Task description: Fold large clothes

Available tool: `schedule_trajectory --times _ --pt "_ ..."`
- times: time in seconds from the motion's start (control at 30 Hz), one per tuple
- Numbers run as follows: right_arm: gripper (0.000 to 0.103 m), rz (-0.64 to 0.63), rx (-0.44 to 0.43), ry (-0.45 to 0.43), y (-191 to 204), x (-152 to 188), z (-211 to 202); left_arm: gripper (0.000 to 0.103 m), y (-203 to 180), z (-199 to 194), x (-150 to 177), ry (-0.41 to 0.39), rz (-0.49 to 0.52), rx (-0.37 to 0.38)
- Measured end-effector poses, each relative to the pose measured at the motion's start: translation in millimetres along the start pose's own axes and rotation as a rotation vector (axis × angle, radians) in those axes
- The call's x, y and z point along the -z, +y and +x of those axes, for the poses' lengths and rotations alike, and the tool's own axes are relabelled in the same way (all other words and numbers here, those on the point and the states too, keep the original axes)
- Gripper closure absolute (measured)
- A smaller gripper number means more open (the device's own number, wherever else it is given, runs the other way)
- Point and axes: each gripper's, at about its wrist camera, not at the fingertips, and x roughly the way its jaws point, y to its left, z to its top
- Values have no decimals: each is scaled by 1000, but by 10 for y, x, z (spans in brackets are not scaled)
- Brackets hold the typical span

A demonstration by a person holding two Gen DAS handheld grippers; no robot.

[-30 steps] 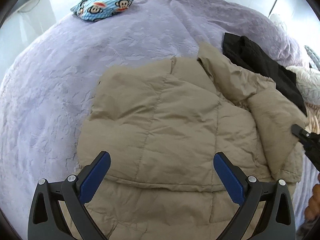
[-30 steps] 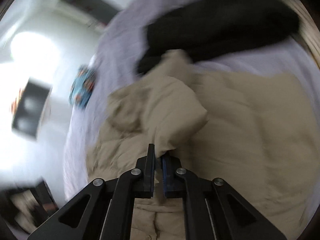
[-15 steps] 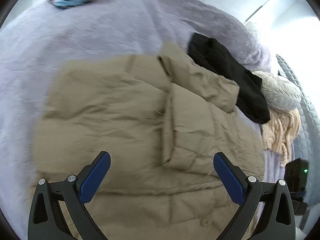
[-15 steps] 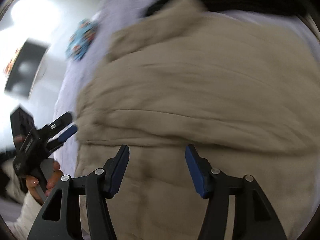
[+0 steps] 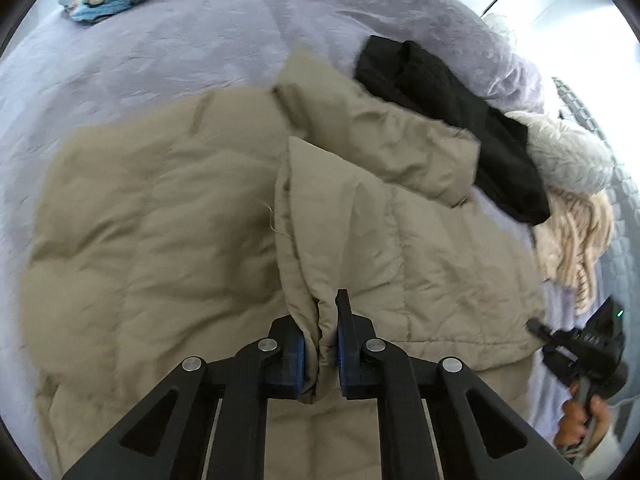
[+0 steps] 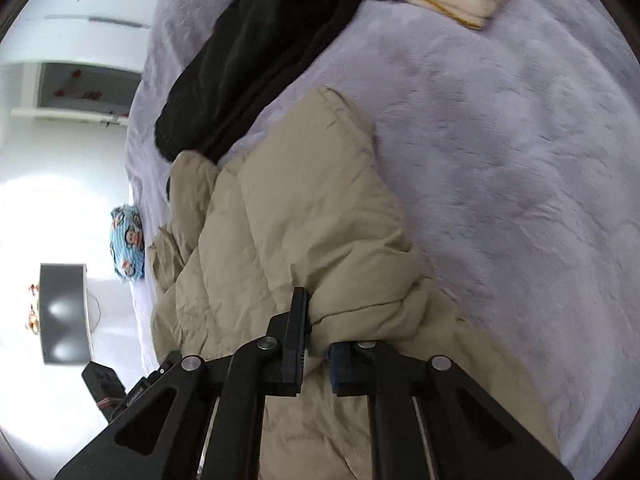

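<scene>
Jacket [image 5: 168,240], tan, quilted and puffy: lay spread on the lilac bedspread [image 5: 160,60], one sleeve folded across its body. Left gripper [image 5: 322,344]: jaws had just been closing and pinched a raised fold of the sleeve edge. Right gripper [image 6: 316,344]: jaws had likewise just been closing, clamped on a bunched hem corner near the bed's side. Black garment [image 5: 452,120]: touched the jacket's upper edge, with a cream knit [image 5: 572,216] just beyond. Risks, as judged: slick padded fabric could slide from either thin pinch when lifted; uneven pulls could skew the fold; the folded sleeve could flop open; a dragged jacket could snag the black garment.
</scene>
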Motion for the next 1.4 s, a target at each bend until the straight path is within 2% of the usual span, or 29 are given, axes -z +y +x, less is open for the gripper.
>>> schedule_trajectory --times 0.1,0.27,0.33,0.37,0.4,0.43,0.5,0.57,0.63,0.67,0.7,0.73,0.87,0.97,1.07,1.2,1.37,1.4 --pt "94 -35 37 36 -87 59 189 89 150 120 123 47 0 -29" --pt "94 1 26 38 -168 84 294 87 63 98 109 33 62 -89" --pt "92 -15 42 55 -146 86 242 77 53 -16 94 9 66 -146" --pt "89 -32 59 74 -117 88 206 68 66 -79 92 -8 62 -176" --pt "80 -52 70 91 -86 94 165 50 102 -184 89 -41 55 -227" --pt "66 -75 72 102 -57 112 94 41 135 -257 89 -63 50 -255" --pt "46 -118 66 104 -17 141 -77 37 228 -412 71 -102 42 -282" --pt "44 -182 84 51 33 174 -330 37 286 -529 32 -104 36 -264" --pt "46 -227 125 -14 89 162 -483 37 245 -592 -34 -114 46 -233" --pt "52 -249 152 -44 116 117 -534 37 221 -618 -49 -117 57 -219" --pt "80 -262 167 -53 132 76 -536 37 154 -613 -63 -122 73 -203" --pt "92 -269 179 -54 149 20 -513 37 63 -582 -83 -129 90 -190" --pt "92 -316 185 -48 230 -156 -274 37 -159 -269 -91 -116 134 -193" --pt "92 -324 221 -16 74 -125 -138 37 -120 143 -113 -55 129 -276" --pt "97 -316 247 6 -86 -121 68 37 -29 343 -90 -47 128 -275" --pt "97 -287 242 -1 -103 -128 102 37 -50 336 -113 -33 137 -296" --pt "96 -304 255 -6 31 -41 -123 37 -72 158 -124 -30 128 -339" --pt "94 -296 253 -11 37 -13 -162 37 -67 106 -117 -23 113 -351"
